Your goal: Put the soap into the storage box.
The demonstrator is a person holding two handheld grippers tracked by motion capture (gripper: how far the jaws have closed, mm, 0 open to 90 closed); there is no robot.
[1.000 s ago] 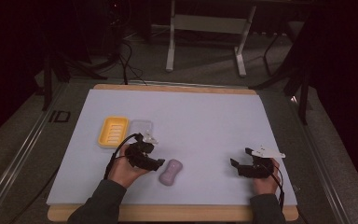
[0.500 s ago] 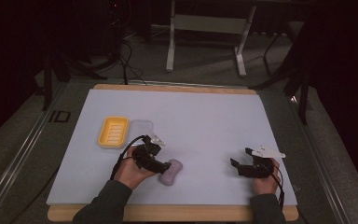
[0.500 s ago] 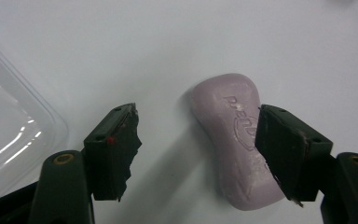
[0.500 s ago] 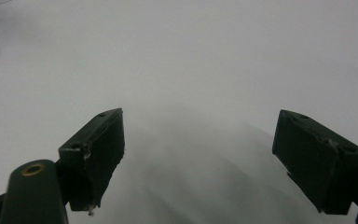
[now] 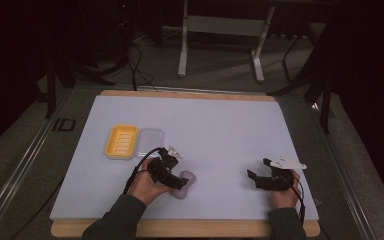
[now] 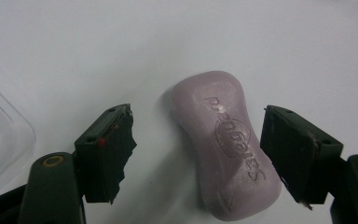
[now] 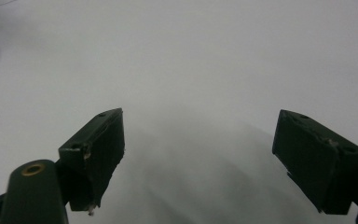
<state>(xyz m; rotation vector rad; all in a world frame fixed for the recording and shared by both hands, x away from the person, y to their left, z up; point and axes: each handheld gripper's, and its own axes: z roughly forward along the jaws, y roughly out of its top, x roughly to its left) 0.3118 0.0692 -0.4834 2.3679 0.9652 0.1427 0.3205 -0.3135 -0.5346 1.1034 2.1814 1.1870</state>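
Opening jaws now straddle soap bar (image 6: 226, 144).

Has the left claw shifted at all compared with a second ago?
Yes. The left claw moved right, away from the yellow dish, over the purple soap; its jaws have just been opening, the soap between them, untouched.

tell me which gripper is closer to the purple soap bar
Left. The left gripper has its jaws either side of the soap bar, just opened, not pressing it. The right gripper sits far off across the mat, open.
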